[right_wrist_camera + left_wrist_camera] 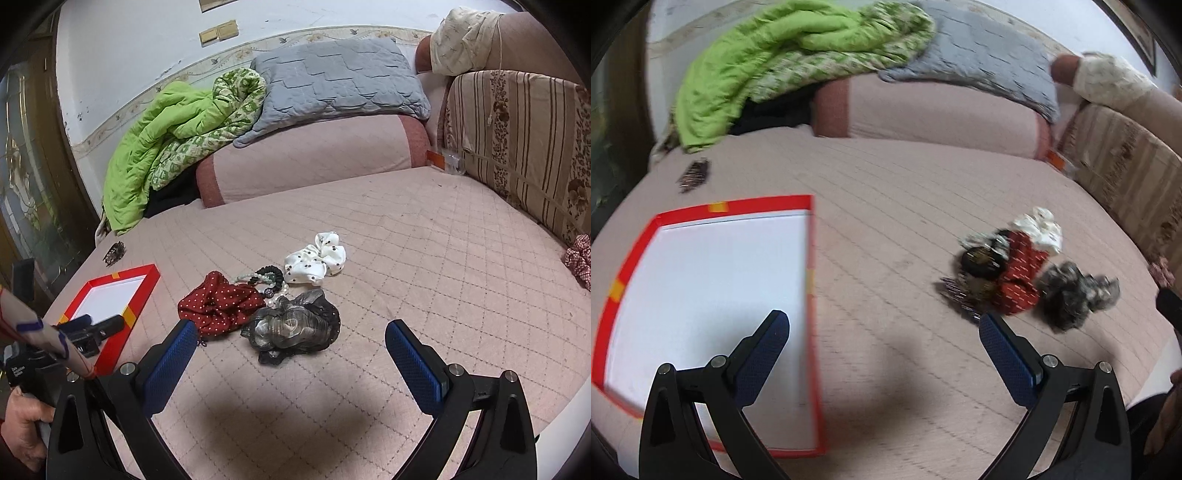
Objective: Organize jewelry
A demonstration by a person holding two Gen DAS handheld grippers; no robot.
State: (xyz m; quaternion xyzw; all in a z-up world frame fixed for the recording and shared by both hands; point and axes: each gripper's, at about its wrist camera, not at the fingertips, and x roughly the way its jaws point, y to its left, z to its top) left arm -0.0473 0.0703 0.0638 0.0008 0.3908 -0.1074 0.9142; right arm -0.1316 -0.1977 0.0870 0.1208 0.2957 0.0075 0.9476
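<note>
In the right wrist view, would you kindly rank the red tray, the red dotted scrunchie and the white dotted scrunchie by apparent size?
1. red tray
2. red dotted scrunchie
3. white dotted scrunchie, though it lies farther from the camera, so its true size against the red one is unsure.

Even, soft indoor light. Left wrist view motion-blurred, scrunchies (1019, 273) smeared; right wrist view sharp. Soft dark shadow on bed (406, 236) under claws. Fisheye bending, black vignette at corners.

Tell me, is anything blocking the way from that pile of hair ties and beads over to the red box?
Nothing visible does. Only bare pink quilt lies between the pile and the red box. Both grippers, left and right, hover open and empty.
</note>
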